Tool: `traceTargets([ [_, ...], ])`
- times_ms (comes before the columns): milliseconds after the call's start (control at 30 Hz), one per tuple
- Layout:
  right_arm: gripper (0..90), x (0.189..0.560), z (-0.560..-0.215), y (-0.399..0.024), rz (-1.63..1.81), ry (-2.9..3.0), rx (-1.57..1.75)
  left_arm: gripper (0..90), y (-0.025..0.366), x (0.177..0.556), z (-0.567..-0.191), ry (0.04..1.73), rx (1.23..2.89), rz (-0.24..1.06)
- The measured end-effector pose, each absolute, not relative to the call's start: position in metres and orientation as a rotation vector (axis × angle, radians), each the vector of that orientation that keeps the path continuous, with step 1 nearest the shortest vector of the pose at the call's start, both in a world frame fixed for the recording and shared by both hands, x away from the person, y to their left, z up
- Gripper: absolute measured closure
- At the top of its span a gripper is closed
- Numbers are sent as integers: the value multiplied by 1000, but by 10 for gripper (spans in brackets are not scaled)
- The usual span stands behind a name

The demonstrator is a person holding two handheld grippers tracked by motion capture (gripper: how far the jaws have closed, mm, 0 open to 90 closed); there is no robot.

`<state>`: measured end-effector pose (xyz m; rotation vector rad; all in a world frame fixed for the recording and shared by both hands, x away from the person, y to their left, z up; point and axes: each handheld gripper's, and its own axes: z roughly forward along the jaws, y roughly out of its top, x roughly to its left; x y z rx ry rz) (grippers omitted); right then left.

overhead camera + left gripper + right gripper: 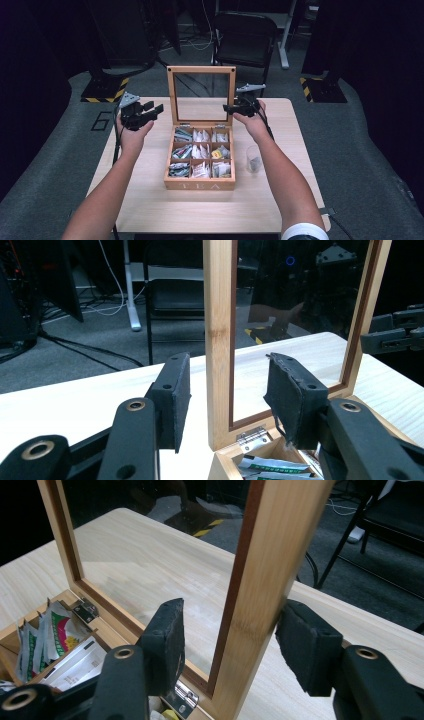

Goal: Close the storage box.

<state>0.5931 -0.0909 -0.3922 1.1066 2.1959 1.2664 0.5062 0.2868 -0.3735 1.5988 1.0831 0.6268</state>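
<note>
Wooden lid [201, 70] upright, L gripper [151, 110] & R gripper [231, 108] jaws straddling side rails

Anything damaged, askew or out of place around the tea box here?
One thing: the pad on one jaw of the left tongs has a ragged, frayed edge. The tea box sits square, its lid upright, sachets in their compartments.

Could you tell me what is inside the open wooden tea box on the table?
The tea box has nine compartments filled with tea bag packets, white, green and one yellow. Whatever lies beneath the top packets is covered.
</note>
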Motion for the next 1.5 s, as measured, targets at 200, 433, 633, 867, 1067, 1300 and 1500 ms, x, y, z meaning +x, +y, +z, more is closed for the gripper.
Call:
traceTargets([
  [200, 490, 594, -389, -90, 1233, 2205, 1109, 523, 289, 506, -376, 1089, 1592, 625],
  [433, 541, 591, -386, -93, 1247, 2206, 1125, 521, 291, 506, -378, 1098, 1591, 626],
  [633, 641, 585, -384, -98, 1274, 2190, 1147, 520, 288, 507, -377, 1092, 1595, 624],
  [867, 654, 579, -384, -99, 1258, 2183, 1112, 520, 282, 508, -374, 1073, 1592, 629],
  [1067, 652, 570, -385, -99, 1268, 2173, 1074, 522, 278, 509, -376, 1077, 1596, 618],
  [1300, 646, 561, -386, -101, 1283, 2169, 1050, 524, 273, 508, -375, 1060, 1600, 614],
  [1500, 641, 556, -387, -102, 1299, 2163, 1034, 528, 270, 508, -371, 1047, 1606, 613],
])
